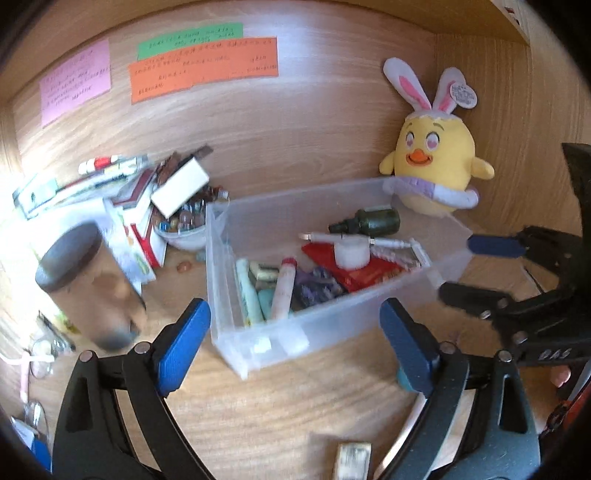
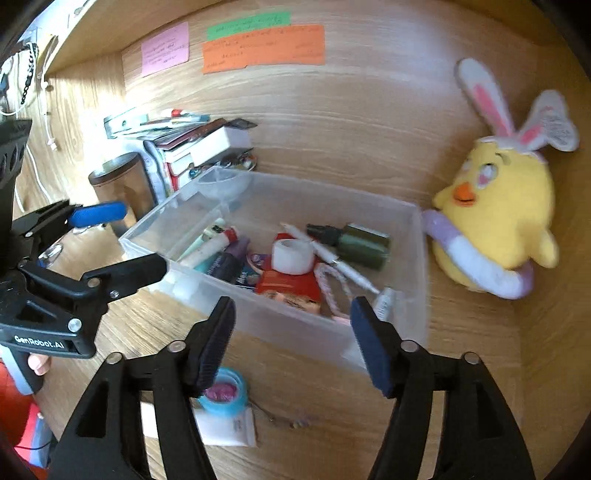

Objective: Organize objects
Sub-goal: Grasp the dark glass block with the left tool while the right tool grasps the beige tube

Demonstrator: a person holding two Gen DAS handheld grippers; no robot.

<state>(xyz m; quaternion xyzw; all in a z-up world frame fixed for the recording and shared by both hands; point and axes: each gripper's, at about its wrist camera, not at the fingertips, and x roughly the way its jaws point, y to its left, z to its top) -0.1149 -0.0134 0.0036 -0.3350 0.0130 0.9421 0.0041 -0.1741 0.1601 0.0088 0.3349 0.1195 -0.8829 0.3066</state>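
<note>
Before clear bin [image 1: 255, 354] – left claw [image 1: 295, 347] wide apart, right claw [image 2: 291, 343] apart – both empty

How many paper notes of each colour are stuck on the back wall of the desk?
Pink note: 1
Green note: 1
Orange note: 1
Total: 3

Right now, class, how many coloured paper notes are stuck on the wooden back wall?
3: a pink note at left, a green note above an orange note. None looks hidden.
</note>
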